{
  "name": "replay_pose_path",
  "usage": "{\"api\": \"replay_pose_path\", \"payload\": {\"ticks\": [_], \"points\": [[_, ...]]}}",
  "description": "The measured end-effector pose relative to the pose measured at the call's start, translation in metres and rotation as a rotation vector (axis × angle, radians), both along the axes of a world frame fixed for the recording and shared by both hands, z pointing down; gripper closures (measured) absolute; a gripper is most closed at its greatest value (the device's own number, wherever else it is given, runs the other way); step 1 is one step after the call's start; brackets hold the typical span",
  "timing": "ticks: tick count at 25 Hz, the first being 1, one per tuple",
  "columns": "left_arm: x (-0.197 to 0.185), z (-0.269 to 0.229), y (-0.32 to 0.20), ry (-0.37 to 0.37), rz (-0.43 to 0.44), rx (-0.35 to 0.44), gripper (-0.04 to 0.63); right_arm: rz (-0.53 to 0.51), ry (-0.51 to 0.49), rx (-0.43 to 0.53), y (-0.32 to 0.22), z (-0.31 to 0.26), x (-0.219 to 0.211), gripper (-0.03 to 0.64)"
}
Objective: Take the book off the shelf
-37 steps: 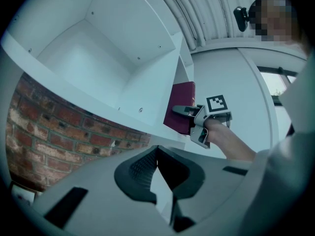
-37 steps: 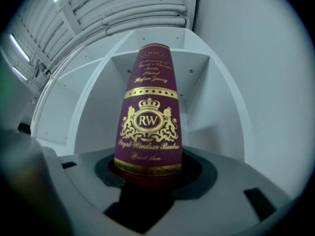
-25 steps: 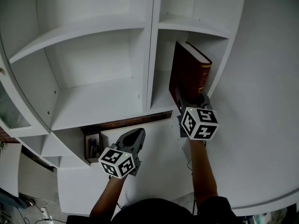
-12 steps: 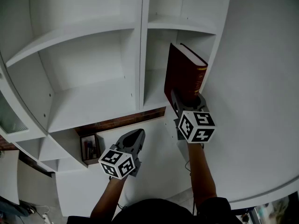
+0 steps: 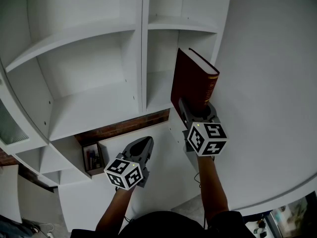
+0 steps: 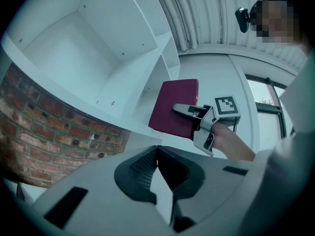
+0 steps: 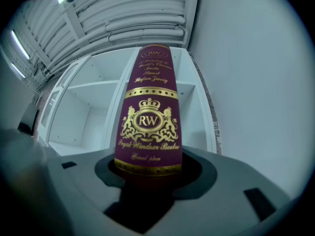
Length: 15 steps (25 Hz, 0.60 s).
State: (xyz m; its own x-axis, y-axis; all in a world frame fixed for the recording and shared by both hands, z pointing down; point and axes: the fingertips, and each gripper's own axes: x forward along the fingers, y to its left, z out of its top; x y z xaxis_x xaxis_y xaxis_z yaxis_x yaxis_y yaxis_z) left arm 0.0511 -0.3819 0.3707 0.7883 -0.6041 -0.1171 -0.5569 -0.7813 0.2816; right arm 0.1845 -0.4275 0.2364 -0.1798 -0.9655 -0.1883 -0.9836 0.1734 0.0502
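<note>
Right gripper, clamped on the maroon book, is seen drawn back from the white shelf; removal is judged nearly complete. Left gripper is kept closed, empty.

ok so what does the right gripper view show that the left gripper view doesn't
Only the right gripper view: the spine of the book, with gold RW crest, gripped in the jaws of the right gripper. Only the left gripper view: the brick wall, the book's maroon cover, and the left gripper with jaws together, empty. Both: the book and the white shelves.
</note>
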Motion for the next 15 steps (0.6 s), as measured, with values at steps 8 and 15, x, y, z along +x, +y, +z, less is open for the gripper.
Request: {"api": "replay_pose_path", "payload": {"ticks": [8, 15], "points": [[0.006, 0.002, 0.017, -0.008, 0.045, 0.000, 0.580, 0.043, -0.015, 0.005, 0.026, 0.003, 0.007, 0.377], [0.005, 0.000, 0.031, -0.012, 0.084, 0.010, 0.580, 0.073, -0.025, -0.004, 0.048, 0.010, 0.006, 0.377]]}}
